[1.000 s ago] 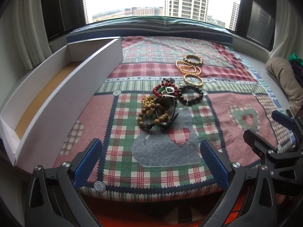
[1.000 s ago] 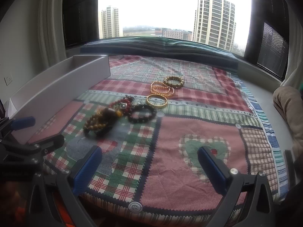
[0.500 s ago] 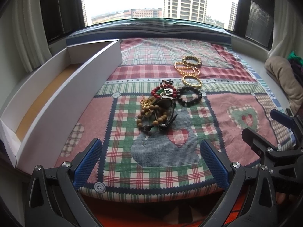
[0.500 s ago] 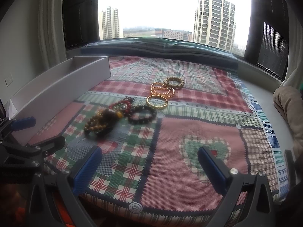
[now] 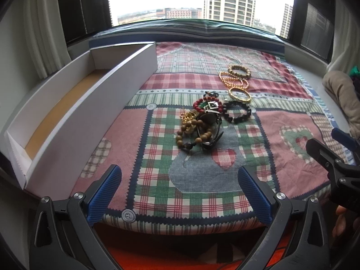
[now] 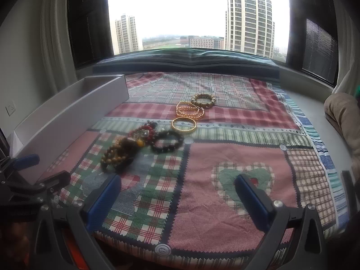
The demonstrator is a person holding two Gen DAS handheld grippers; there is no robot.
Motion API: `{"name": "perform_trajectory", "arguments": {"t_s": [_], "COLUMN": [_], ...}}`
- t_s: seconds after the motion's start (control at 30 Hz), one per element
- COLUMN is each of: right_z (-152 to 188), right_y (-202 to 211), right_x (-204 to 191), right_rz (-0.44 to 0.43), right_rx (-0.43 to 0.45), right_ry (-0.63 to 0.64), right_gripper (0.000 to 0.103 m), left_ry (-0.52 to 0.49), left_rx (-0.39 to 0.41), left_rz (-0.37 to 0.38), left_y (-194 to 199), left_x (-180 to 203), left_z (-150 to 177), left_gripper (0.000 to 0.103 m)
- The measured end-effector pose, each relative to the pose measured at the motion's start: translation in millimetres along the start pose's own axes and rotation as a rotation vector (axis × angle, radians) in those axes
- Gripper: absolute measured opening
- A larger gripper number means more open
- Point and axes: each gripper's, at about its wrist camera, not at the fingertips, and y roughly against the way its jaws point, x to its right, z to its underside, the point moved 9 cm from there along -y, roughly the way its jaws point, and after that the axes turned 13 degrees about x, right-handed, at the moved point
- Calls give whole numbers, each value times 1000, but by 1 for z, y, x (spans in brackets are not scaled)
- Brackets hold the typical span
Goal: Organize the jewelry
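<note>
Jewelry pile [image 5: 200, 123] heaped mid-quilt [image 5: 157, 180], beside white box [image 5: 85, 117]; loose bracelets behind. Left gripper [image 5: 180, 191] spread wide, holding nothing. Right gripper [image 6: 177, 193] likewise spread, short of pile.

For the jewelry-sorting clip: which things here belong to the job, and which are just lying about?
Belongs to the job:
- tangled pile of bracelets
- black bead bracelet
- gold bangle
- gold bead chain
- wooden bead bracelet
- long white box, with nothing visible inside
- left tool and right tool, both open

Just lying about:
- patchwork quilt
- beige cushion
</note>
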Motion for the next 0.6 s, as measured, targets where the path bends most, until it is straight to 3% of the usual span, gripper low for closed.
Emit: {"name": "perform_trajectory", "arguments": {"t_s": [0.17,0.33,0.43,0.6], "right_z": [-2,-1,3,5], "right_y": [1,1,1,0], "right_x": [-2,-6,-7,-10], "right_rz": [-26,-42,-36,-45], "right_rx": [7,-6,-20,-22], "right_ry": [-4,3,18,30], "right_gripper": [103,103,103,103], "left_ry": [15,36,-3,-45], "left_rx": [47,86,108,52], "left_rz": [-18,62,69,103], "left_y": [9,18,22,15], "left_x": [-6,0,5,17], "left_z": [-6,-10,-13,-2], "left_gripper": [102,103,102,102]}}
